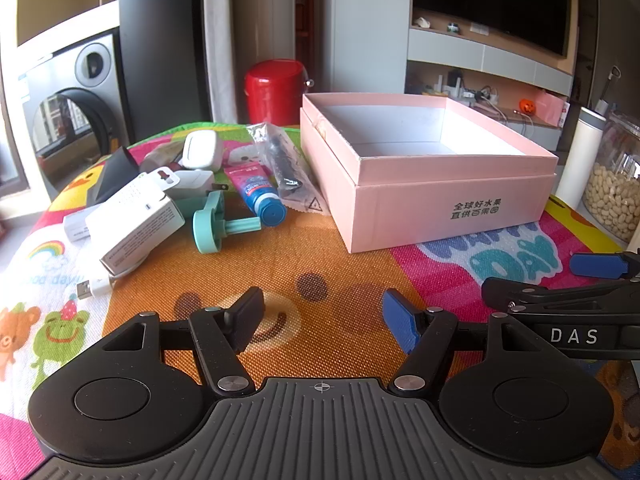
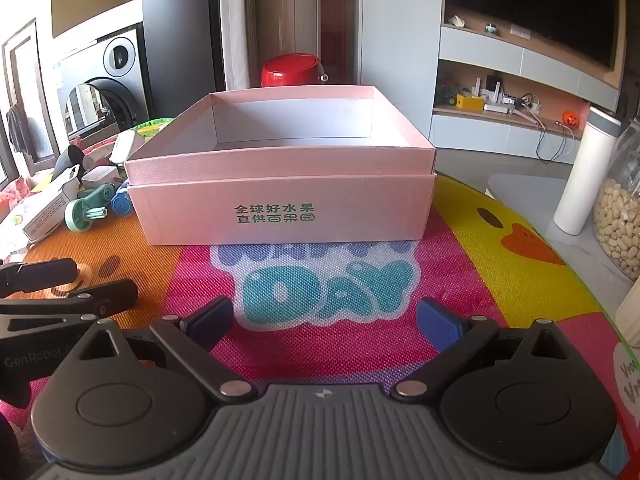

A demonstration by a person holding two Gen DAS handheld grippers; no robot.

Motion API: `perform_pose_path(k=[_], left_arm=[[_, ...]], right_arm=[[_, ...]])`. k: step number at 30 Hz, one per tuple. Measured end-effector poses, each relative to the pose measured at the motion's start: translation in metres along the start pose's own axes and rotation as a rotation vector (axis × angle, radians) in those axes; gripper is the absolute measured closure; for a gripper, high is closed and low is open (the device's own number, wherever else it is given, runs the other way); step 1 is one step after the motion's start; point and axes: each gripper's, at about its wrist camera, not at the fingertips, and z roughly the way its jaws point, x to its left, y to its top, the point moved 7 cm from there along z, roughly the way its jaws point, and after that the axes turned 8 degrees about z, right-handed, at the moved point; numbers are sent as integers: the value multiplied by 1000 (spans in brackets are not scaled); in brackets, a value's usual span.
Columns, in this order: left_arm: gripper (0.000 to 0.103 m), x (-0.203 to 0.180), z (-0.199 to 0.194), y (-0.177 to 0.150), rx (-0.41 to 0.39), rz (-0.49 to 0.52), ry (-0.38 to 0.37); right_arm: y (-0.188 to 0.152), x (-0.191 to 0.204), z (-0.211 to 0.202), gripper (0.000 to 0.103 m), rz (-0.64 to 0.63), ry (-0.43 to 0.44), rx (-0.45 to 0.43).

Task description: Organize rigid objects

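Observation:
An open, empty pink box (image 1: 416, 196) stands on the colourful mat; it also shows in the right wrist view (image 2: 280, 204). Left of it lies a pile: a white carton (image 1: 136, 228), a teal plastic part (image 1: 212, 224), a blue-capped tube (image 1: 256, 192), a clear bag with a black item (image 1: 284, 164), a white charger (image 1: 192, 184), a white device (image 1: 200, 148) and a USB cable (image 1: 92, 288). My left gripper (image 1: 324, 324) is open and empty, low over the mat. My right gripper (image 2: 326, 320) is open and empty in front of the box.
A jar of nuts (image 2: 620, 220) and a white bottle (image 2: 584, 176) stand at the right table edge. A red bin (image 1: 276, 92) sits on the floor behind. A washing machine (image 1: 76, 92) is at far left. The right gripper's fingers (image 1: 560, 288) show beside the left one.

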Motion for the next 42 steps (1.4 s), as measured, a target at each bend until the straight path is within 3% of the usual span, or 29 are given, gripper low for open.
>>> perform_pose_path(k=[42], left_arm=[[30, 3, -3, 1, -1, 6, 5]], right_arm=[[0, 0, 0, 4, 0, 0, 0]])
